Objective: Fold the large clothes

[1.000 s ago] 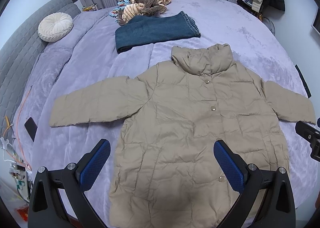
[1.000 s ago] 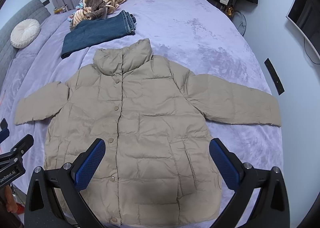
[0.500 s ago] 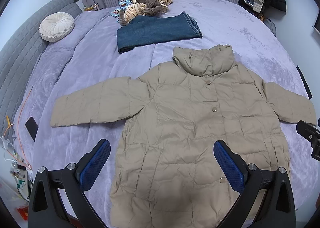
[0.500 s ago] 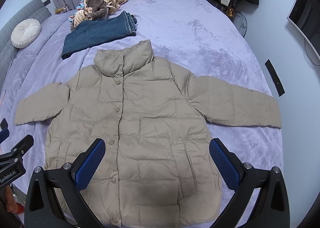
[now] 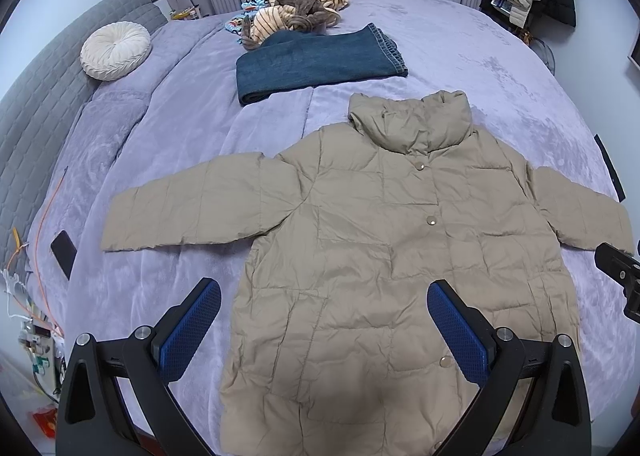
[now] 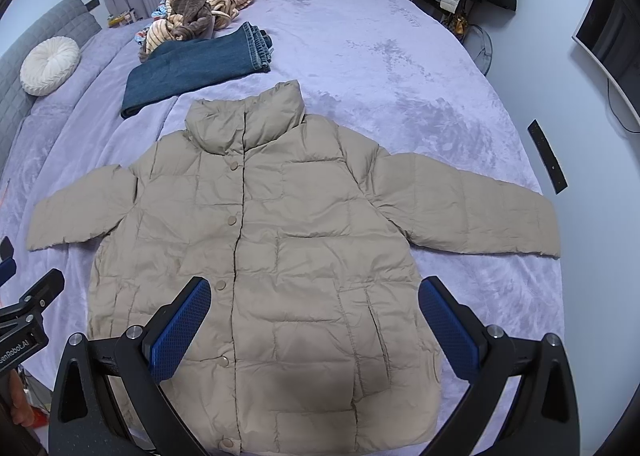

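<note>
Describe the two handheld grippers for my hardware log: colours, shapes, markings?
Left gripper and right gripper match: black angular frames with silver bolts and two fingers faced with blue textured pads. White lettering shows on the left gripper's body in the right wrist view, partly cut off.

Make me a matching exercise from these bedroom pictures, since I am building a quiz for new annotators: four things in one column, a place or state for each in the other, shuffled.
Things:
1. beige jacket
2. jeans
3. round cushion
4. black remote

Places or states:
A. beside the grey headboard
B. at the bed's right edge
C. spread flat, sleeves out
D. folded, beyond the jacket's collar

Pairs: 1-C, 2-D, 3-A, 4-B
</note>
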A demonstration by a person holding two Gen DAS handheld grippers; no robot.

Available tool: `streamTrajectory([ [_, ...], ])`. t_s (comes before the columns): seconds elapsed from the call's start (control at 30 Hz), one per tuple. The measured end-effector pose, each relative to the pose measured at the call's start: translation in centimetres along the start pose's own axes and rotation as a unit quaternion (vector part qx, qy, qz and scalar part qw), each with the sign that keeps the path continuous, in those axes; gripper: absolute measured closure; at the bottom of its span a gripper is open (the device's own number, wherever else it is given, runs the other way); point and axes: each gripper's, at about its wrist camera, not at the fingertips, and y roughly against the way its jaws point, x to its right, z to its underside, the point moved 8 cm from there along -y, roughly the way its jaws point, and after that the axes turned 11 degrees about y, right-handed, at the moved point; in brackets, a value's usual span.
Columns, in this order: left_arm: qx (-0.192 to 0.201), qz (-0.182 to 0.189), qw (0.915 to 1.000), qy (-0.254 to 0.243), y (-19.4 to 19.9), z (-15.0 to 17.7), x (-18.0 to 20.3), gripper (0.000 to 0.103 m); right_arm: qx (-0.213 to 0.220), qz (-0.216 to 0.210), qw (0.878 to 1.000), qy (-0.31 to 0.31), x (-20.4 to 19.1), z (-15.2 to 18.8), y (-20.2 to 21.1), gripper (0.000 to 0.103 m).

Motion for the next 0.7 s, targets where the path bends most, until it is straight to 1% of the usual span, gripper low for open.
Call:
streamTrajectory([
  [0.7, 0.000, 0.000, 1.0000, 0.000, 0.02, -0.10, 0.01, 0.000, 0.000, 0.001, 1.000, 0.000, -0.16, 0.05, -0.10, 0.000],
])
